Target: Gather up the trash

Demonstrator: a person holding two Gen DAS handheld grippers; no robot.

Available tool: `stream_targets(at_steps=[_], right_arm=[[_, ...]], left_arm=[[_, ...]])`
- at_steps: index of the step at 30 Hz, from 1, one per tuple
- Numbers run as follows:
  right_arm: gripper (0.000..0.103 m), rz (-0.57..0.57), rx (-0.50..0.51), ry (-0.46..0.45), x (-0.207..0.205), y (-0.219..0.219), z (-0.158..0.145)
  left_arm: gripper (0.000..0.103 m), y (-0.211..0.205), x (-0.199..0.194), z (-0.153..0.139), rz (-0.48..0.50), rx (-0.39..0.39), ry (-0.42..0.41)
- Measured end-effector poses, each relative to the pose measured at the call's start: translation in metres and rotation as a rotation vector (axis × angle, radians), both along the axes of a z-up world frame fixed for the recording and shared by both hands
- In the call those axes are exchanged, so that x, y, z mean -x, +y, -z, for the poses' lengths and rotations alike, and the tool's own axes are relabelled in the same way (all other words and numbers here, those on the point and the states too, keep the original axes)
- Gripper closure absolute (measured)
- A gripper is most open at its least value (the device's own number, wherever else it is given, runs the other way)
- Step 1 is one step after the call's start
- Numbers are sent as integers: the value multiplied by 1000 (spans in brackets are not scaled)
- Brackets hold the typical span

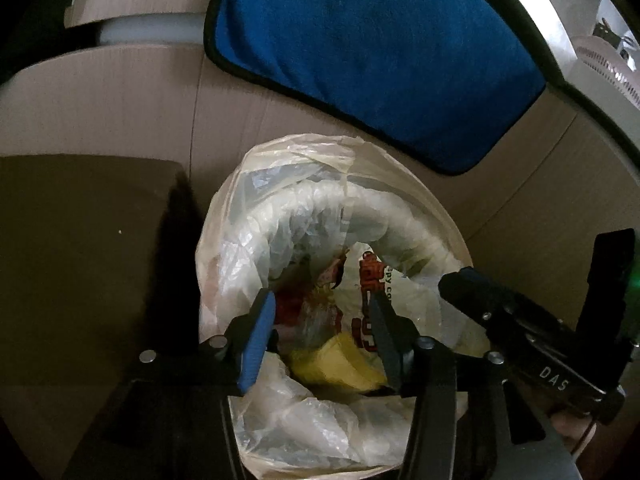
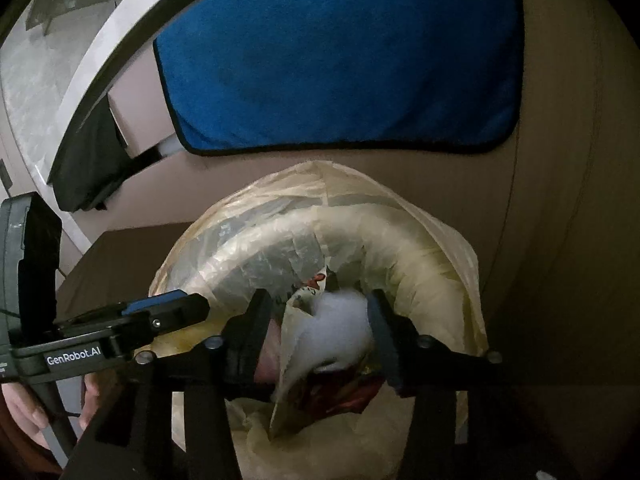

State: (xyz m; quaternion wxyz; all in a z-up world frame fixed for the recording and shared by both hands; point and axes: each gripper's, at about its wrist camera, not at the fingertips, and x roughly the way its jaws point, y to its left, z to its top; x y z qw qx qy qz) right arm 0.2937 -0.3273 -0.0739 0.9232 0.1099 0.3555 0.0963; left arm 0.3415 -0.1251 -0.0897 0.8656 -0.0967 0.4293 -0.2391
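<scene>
A trash bin lined with a translucent plastic bag (image 1: 360, 208) (image 2: 400, 248) stands on the floor below both grippers. Inside lie a yellow wrapper (image 1: 340, 368), a white bag with red print (image 1: 368, 292) and other scraps. My left gripper (image 1: 320, 312) hangs open over the bin's mouth with nothing pinched. My right gripper (image 2: 320, 320) is open too. A white crumpled wad (image 2: 340, 332) sits between its fingers, close to the right finger and clear of the left one. Each gripper shows in the other's view: the right gripper (image 1: 460, 280), the left gripper (image 2: 180, 308).
A blue mat with black edging (image 1: 380, 60) (image 2: 340, 60) lies on the beige floor behind the bin. A dark brown block (image 1: 80, 248) stands left of the bin. A black cloth (image 2: 88, 160) hangs at the far left. A person's hand (image 2: 24, 412) holds the left gripper's handle.
</scene>
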Motion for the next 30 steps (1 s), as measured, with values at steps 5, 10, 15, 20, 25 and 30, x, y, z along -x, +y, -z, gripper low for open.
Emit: stream_targets(at_steps=[5, 10, 15, 20, 25, 30], right_arm=[[51, 8, -17, -41, 8, 0, -14], [51, 28, -33, -73, 24, 4, -32], [38, -18, -81, -121, 62, 21, -50], [38, -59, 9, -174, 113, 54, -66], [38, -31, 124, -176, 164, 86, -76], [38, -19, 133, -169, 211, 109, -74]], left_arm=[[53, 6, 7, -11, -17, -17, -20], [53, 21, 33, -24, -29, -76, -67], [53, 48, 87, -48, -95, -150, -169], [53, 74, 155, -72, -140, -203, -258], [53, 89, 213, -83, -166, -260, -328], [53, 106, 256, -80, -183, -310, -343]])
